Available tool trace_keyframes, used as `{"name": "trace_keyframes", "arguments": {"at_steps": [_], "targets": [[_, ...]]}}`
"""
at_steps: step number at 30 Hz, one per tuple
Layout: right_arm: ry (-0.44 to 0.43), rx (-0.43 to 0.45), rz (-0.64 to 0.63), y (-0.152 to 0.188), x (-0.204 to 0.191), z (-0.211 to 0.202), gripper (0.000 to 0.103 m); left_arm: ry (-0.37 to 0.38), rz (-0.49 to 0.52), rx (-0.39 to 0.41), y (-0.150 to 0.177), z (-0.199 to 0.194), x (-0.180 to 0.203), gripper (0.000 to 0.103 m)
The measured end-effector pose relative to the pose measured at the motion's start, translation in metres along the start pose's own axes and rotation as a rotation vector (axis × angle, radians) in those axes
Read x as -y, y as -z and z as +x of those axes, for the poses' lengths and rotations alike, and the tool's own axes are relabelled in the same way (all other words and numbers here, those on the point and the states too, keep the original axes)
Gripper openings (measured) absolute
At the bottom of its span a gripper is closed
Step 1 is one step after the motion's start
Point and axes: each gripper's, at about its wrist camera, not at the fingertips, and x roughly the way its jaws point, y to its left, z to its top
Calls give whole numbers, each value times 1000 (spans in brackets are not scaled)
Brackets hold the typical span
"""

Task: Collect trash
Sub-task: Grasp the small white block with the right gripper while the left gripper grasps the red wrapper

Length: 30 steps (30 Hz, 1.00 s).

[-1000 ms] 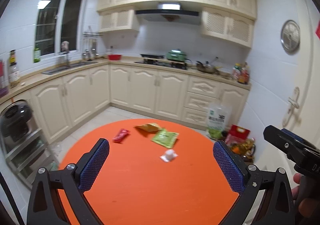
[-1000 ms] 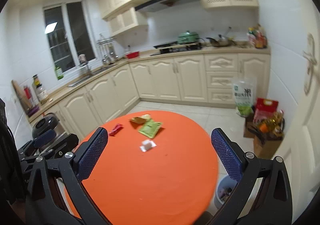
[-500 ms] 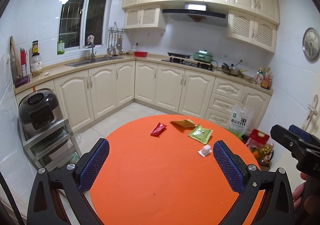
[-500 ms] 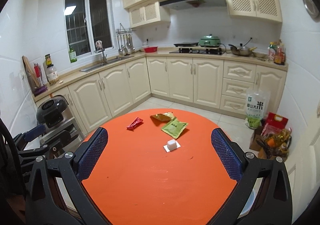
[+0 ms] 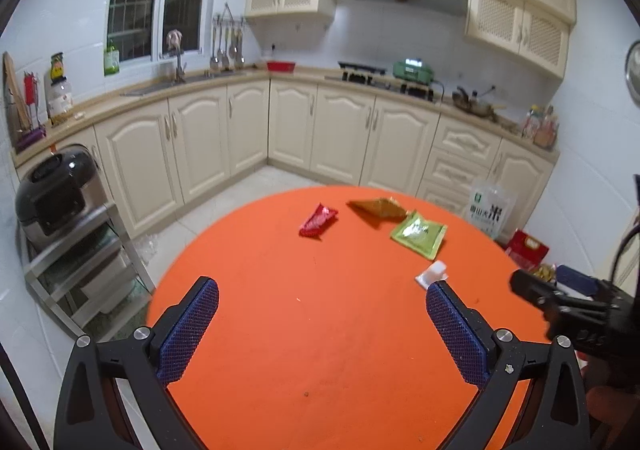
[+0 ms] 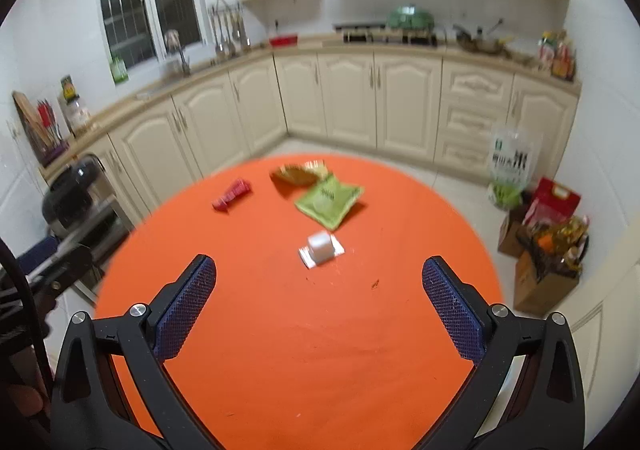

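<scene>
Four pieces of trash lie on the far half of a round orange table (image 5: 320,330) (image 6: 280,330): a red wrapper (image 5: 318,220) (image 6: 233,195), a brown wrapper (image 5: 378,208) (image 6: 298,175), a green packet (image 5: 418,234) (image 6: 329,201) and a small white cup on a white scrap (image 5: 432,275) (image 6: 321,248). My left gripper (image 5: 322,326) hovers open over the near part of the table, empty. My right gripper (image 6: 318,304) is open too, empty, with the white cup just ahead between its fingers. The right gripper's body (image 5: 568,306) shows at the right edge of the left wrist view.
Cream kitchen cabinets (image 5: 344,134) run along the back and left walls. A rice cooker (image 5: 52,196) sits on a metal rack left of the table. A rice bag (image 6: 512,166), a red bag (image 6: 554,206) and cardboard boxes (image 6: 540,282) stand on the floor at the right.
Both grippers tilted down and came closer to the table; the trash now sits nearer and larger in both views. The jaws stayed open.
</scene>
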Motion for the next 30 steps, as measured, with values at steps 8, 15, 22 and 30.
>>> {"name": "trace_keyframes", "arguments": {"at_steps": [8, 15, 22, 30], "targets": [[-16, -135, -25, -5, 11, 89, 100, -21, -13, -88, -66, 95, 9, 102], [-23, -198, -24, -4, 11, 138, 86, -33, -4, -160, -108, 180, 24, 102], [-9, -188, -92, -5, 6, 149, 37, -42, 8, -208, -142, 251, 29, 102], [-66, -183, -91, -15, -2, 153, 27, -63, 26, -222, -164, 303, 37, 102]]}}
